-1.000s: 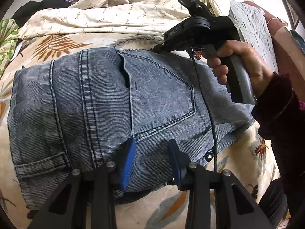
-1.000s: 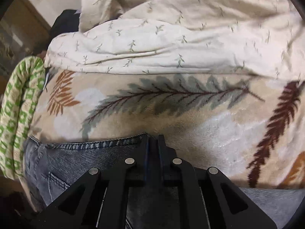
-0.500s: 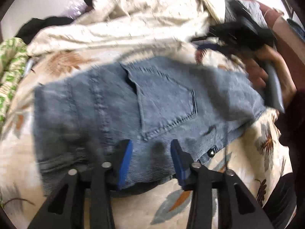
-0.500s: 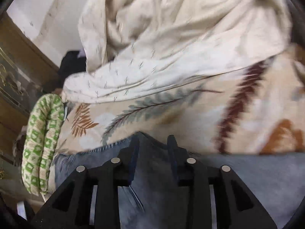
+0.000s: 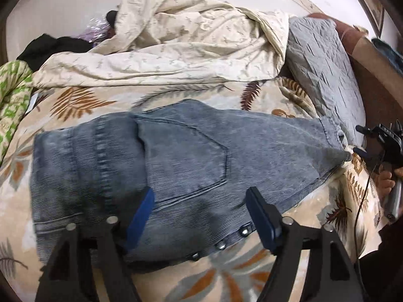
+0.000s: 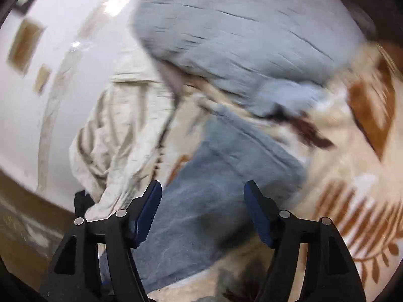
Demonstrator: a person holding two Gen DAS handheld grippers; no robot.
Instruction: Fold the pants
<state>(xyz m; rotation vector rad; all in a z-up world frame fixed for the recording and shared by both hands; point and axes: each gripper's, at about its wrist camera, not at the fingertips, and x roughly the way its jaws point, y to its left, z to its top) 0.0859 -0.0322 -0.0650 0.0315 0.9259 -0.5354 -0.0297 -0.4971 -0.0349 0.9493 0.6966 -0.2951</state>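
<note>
Faded blue jeans (image 5: pixel 176 166) lie flat on a leaf-print blanket (image 5: pixel 75 100), back pocket up, waistband with metal buttons toward me. My left gripper (image 5: pixel 199 214) is open, its blue pads hovering over the waistband area, holding nothing. In the left wrist view the right gripper (image 5: pixel 357 138) is at the far right, by the leg end of the jeans. The right wrist view is blurred: the right gripper (image 6: pixel 202 206) is open and empty above the jeans leg (image 6: pixel 214 196).
A crumpled cream sheet (image 5: pixel 176 45) is piled behind the jeans. A grey quilted pillow (image 5: pixel 325 70) lies at the right, against a brown headboard. Green patterned cloth (image 5: pixel 12 95) and dark clothes (image 5: pixel 55 47) lie at the left.
The right gripper let go of the jeans' far edge, opened and swung away to the leg end at the right. The left gripper opened wider and drew back.
</note>
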